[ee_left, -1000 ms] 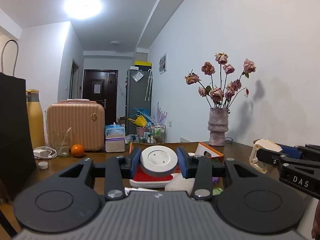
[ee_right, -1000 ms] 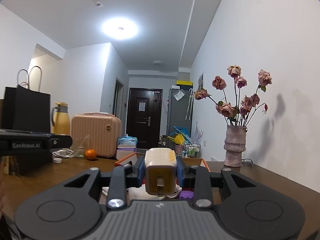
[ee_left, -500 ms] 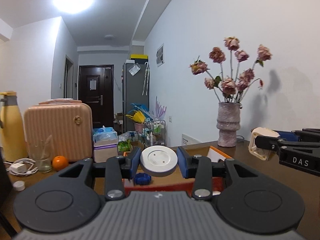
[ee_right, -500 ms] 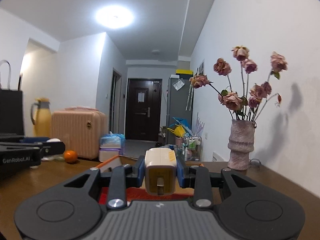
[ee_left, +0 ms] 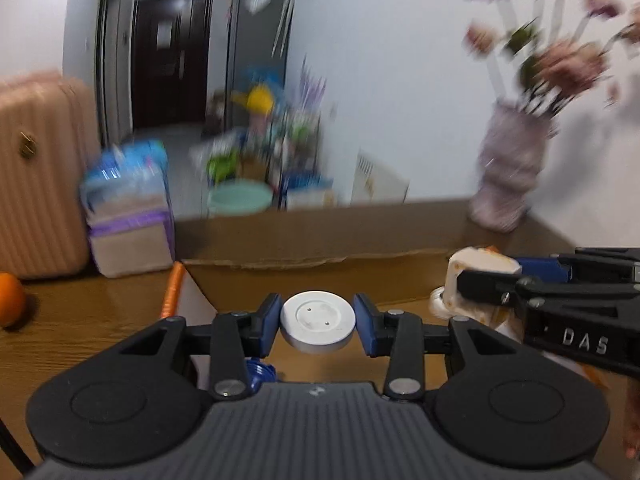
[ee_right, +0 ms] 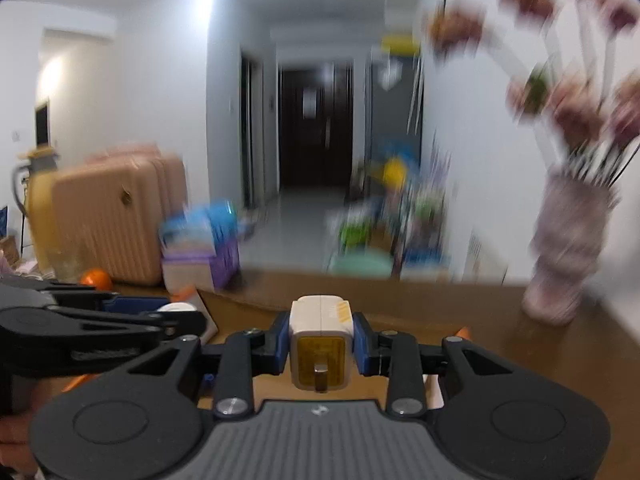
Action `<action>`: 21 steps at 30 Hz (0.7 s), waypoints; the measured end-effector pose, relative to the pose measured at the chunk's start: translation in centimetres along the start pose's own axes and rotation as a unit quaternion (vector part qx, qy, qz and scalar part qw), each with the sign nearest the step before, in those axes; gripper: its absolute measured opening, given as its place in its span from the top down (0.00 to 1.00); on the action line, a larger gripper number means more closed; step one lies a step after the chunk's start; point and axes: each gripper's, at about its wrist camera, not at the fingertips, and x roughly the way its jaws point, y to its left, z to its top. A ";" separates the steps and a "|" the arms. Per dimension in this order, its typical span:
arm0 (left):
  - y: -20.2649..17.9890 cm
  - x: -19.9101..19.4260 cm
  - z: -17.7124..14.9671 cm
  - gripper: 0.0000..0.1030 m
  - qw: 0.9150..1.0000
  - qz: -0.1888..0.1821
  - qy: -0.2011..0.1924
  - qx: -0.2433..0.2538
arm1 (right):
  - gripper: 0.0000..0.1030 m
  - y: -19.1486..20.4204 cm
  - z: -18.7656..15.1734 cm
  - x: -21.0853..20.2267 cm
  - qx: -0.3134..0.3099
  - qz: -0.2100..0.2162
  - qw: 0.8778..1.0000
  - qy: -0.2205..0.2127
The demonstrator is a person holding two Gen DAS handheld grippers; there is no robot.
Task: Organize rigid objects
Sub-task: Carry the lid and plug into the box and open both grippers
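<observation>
My left gripper (ee_left: 318,326) is shut on a white round disc (ee_left: 318,322) and holds it over an open cardboard box (ee_left: 320,256) with an orange edge (ee_left: 171,290). My right gripper (ee_right: 321,342) is shut on a cream plug adapter (ee_right: 321,350) with a yellow face, above the same box (ee_right: 256,300). In the left wrist view the right gripper (ee_left: 476,284) comes in from the right with the adapter. In the right wrist view the left gripper (ee_right: 176,312) shows at the left. A blue bottle cap (ee_left: 260,372) lies in the box under my left fingers.
A pink suitcase (ee_left: 40,172), a tissue box (ee_left: 128,208) and an orange (ee_left: 10,300) stand at the left on the wooden table (ee_left: 80,320). A vase of dried roses (ee_left: 512,176) stands at the right by the wall. The background is blurred by motion.
Both grippers have moved forward and tilted down over the box, each still holding its object. The view now looks into the box.
</observation>
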 end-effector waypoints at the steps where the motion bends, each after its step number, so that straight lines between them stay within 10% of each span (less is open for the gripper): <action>1: 0.2 1.7 0.4 0.61 1.000 -0.004 0.021 -0.001 | 0.70 -0.4 0.4 2.0 0.006 0.002 1.000 0.027; 10: 1.9 7.2 1.9 0.54 0.997 0.016 0.081 0.005 | 0.68 -1.8 0.1 10.9 0.010 -0.023 0.992 0.125; 13: 1.9 6.7 1.9 0.49 0.996 0.010 0.082 0.014 | 0.42 -2.0 0.5 10.8 0.002 -0.038 0.992 0.118; 21: 1.5 1.2 2.2 0.20 0.996 0.020 0.074 0.043 | 0.24 -2.4 1.6 6.8 -0.014 -0.033 0.991 0.128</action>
